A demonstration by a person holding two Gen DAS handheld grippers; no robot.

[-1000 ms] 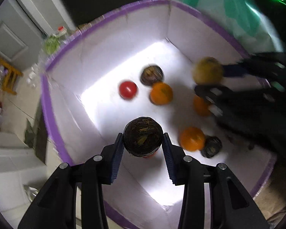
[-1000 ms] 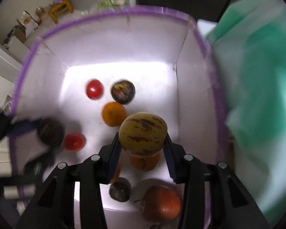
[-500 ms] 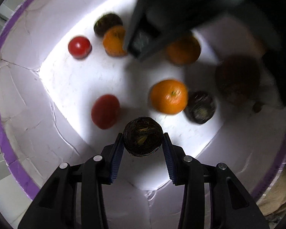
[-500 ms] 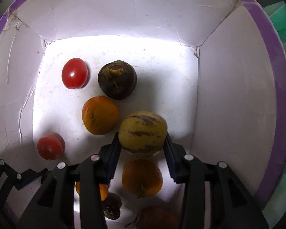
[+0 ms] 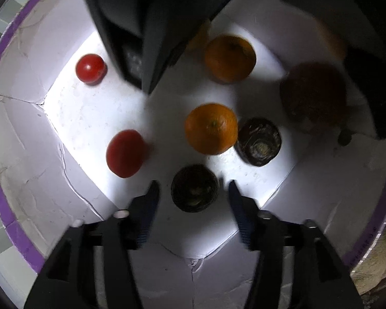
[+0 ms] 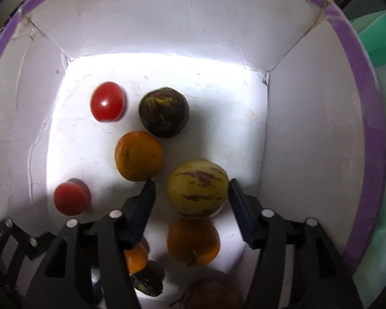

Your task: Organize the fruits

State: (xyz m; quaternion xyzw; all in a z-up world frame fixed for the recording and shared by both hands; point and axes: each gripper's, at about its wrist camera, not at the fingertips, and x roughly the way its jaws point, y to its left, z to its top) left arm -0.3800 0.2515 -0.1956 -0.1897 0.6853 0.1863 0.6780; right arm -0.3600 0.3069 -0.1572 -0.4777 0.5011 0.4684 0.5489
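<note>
Left wrist view. The left gripper [image 5: 191, 189] stands with its fingers [image 5: 148, 200] spread wide, gaps on both sides of a dark round fruit [image 5: 194, 191] that lies on the floor of the white box [image 5: 20, 118] with a purple rim. Visible on the floor: two red tomatoes [image 5: 91, 68] [image 5: 126, 153], two oranges [image 5: 211, 128] [image 5: 230, 58], a second dark fruit [image 5: 260, 141] touching the nearer orange, and one shadowed brownish fruit [image 5: 312, 94]. The black body of the other tool [image 5: 146, 25] covers the upper middle.

Right wrist view. The right gripper [image 6: 191, 193] is likewise wide open; the yellow purple-streaked melon [image 6: 198, 188] sits between its fingers [image 6: 144, 206], close to the right one and clear of the left. Counted here: two tomatoes [image 6: 106, 101] [image 6: 70, 198], three oranges [image 6: 139, 155] [image 6: 193, 242] [image 6: 135, 257], one dark fruit [image 6: 163, 112] farther in, another [image 6: 148, 284] at the lower edge, and one reddish fruit [image 6: 213, 294], all inside the box [image 6: 321, 128].
</note>
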